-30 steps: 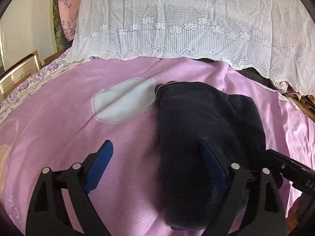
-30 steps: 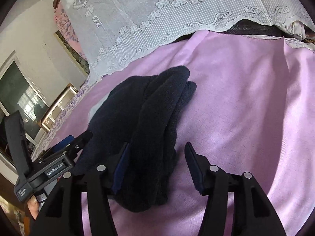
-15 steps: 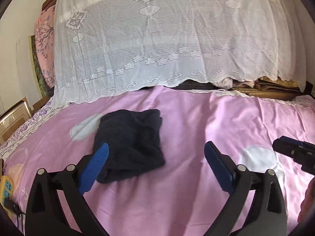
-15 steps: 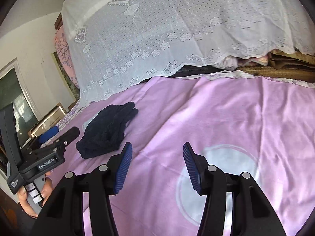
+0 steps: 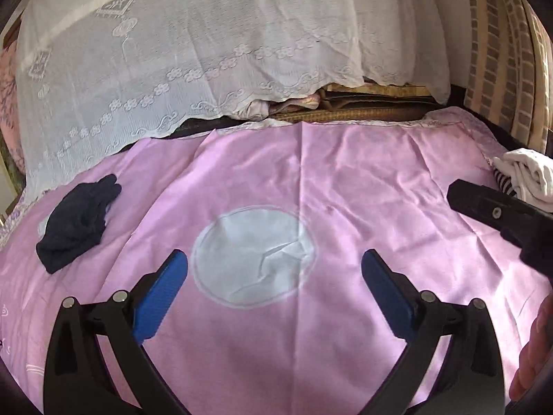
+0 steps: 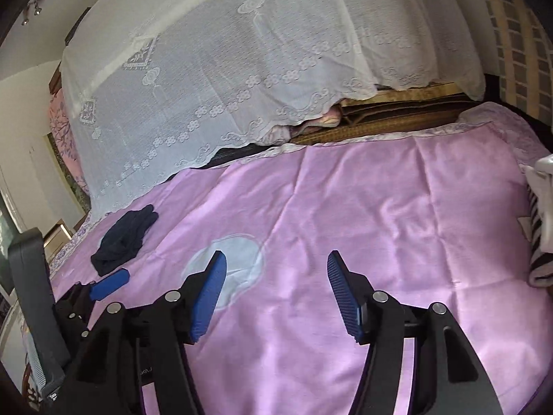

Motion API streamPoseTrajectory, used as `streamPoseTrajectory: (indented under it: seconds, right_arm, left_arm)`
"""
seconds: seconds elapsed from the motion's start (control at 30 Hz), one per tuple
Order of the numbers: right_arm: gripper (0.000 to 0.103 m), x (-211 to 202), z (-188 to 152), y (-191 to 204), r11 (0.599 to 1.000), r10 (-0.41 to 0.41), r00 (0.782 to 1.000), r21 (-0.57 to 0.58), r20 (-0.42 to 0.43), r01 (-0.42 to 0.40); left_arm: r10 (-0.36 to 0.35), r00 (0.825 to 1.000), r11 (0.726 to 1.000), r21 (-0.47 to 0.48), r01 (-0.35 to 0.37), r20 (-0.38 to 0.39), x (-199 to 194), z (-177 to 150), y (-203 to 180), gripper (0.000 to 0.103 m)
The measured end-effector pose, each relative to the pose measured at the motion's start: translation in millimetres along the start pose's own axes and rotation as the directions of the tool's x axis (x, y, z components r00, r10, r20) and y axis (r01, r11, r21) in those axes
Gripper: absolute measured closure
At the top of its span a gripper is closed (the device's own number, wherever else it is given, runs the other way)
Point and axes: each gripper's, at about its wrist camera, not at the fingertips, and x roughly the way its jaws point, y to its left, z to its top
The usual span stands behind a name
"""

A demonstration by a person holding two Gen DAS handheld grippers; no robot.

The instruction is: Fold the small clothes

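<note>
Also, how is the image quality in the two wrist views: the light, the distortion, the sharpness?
Left wrist view: daylight is soft and even, the pink sheet bulges from fisheye distortion, corners are black, and the dark folded garment lacks detail. Right wrist view: same curving, the lace cover looks a bit washed out, and the white clothes at the right edge are stretched and blurred.

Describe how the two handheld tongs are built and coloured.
Both the left tongs and right tongs have glossy black angular arms with silver round pivot bolts. Each finger carries a blue ribbed pad. No cables show.
</note>
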Motion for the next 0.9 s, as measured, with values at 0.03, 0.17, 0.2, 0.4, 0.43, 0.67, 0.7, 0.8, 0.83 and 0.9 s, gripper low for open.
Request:
streamPoseTrajectory:
  seconds: [0.03,0.17,0.2,0.4,0.43,0.67,0.7,0.8,0.83,0.9]
  right_arm:
    - [0.041,-1,-2,-10,1.0,-0.029,1.0,0.005,0.008,0.029]
    - [0.041,12,-13,-36,0.994,-0.108,0.994,0.017,-0.023,0.108]
    - [0.041,16,-15,-37,0.994,-0.103,0.994,0.016,-0.037,0.104]
    - [0.039,19,-19,-25,0.996,-0.085,0.996,-0.007,-0.025,0.085]
    - [0.038,19,-20,-23,0.996,-0.09,0.996,-0.012,-0.019,0.09]
    - [0.034,29,-29,-22,0.993,-0.113,0.992,-0.02,-0.052,0.112]
    - [0.033,32,-31,-22,0.993,-0.117,0.991,-0.02,-0.064,0.116]
    - [0.033,39,-35,-22,0.992,-0.127,0.987,-0.027,-0.094,0.125]
    - [0.033,38,-34,-22,0.992,-0.128,0.988,-0.026,-0.09,0.126]
    - [0.033,31,-30,-25,0.992,-0.128,0.99,-0.016,-0.062,0.127]
  left_arm:
    - [-0.007,1.0,1.0,-0.004,0.007,0.002,1,3,-9,0.005]
    - [-0.011,1.0,0.998,-0.064,0.01,-0.006,13,0,-21,0.005]
    - [-0.004,1.0,0.998,-0.07,0.003,-0.012,17,-3,-21,0.005]
    - [0.067,0.996,0.997,-0.039,-0.069,-0.051,37,-22,-8,0.005]
    - [0.058,0.996,0.997,-0.047,-0.061,-0.064,39,-23,-6,0.005]
    - [0.033,0.998,0.996,-0.081,-0.038,-0.06,37,-25,3,0.005]
    - [0.031,0.997,0.996,-0.078,-0.036,-0.064,38,-26,3,0.005]
    - [0.028,0.996,0.997,-0.069,-0.033,-0.082,43,-28,0,0.005]
    - [0.025,0.996,0.997,-0.067,-0.031,-0.086,44,-28,0,0.005]
    - [0.028,0.997,0.997,-0.069,-0.033,-0.075,41,-28,1,0.005]
